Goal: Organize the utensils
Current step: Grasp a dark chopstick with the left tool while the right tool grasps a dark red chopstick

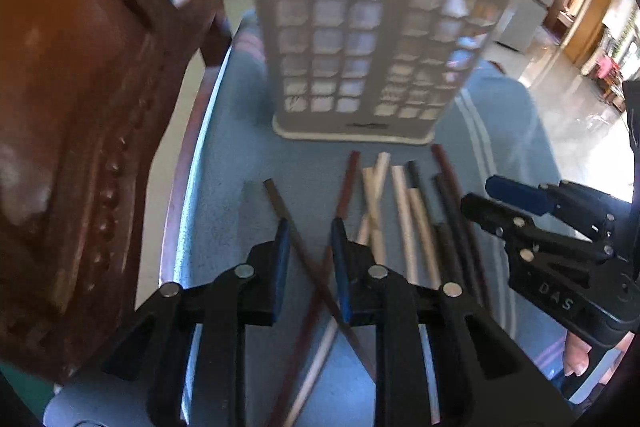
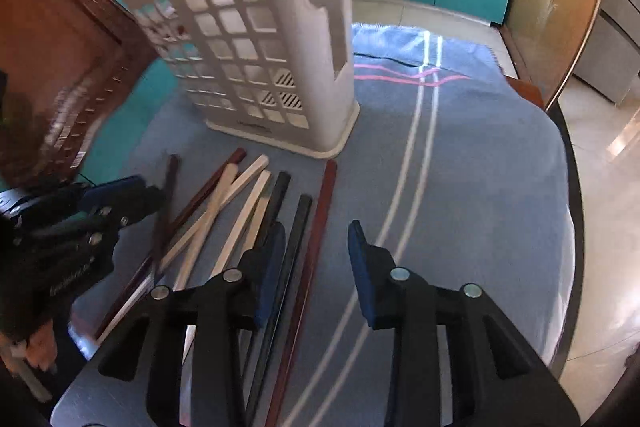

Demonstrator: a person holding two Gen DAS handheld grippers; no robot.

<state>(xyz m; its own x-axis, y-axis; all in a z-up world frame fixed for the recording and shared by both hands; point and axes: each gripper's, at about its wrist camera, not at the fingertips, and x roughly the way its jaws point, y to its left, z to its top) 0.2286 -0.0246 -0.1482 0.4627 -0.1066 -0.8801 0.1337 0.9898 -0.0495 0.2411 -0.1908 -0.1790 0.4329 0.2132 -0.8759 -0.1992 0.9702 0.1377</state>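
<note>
A: What's the biggest thing here?

B: The counter (image 2: 500, 187), draped in one blue cloth (image 2: 460, 131) with pale and pink stripes. A carved wooden chair (image 1: 80, 107) stands at its left edge.

A: And on the cloth?

B: One white utensil holder (image 2: 280, 59), upright, with lattice walls. Its slatted floor shows through the openings.

A: The chopsticks?

B: They lie flat on the cloth just in front of the holder. In the right wrist view I count about nine: three reddish-brown chopsticks (image 2: 322, 211), four cream chopsticks (image 2: 244, 223), two black chopsticks (image 2: 296, 239). Motion blur makes the count uncertain.

A: Which way do they run?

B: Long axes run roughly from the near edge toward the holder, far ends fanning out slightly. In the left wrist view one dark stick (image 1: 298, 239) crosses a reddish one on a diagonal.

A: The tools?

B: Two. The left gripper (image 1: 308, 239) has its fingers apart, straddling that crossing, holding nothing. The right gripper (image 2: 314, 251) has its fingers wide apart above a black and a reddish stick, also holding nothing.
</note>
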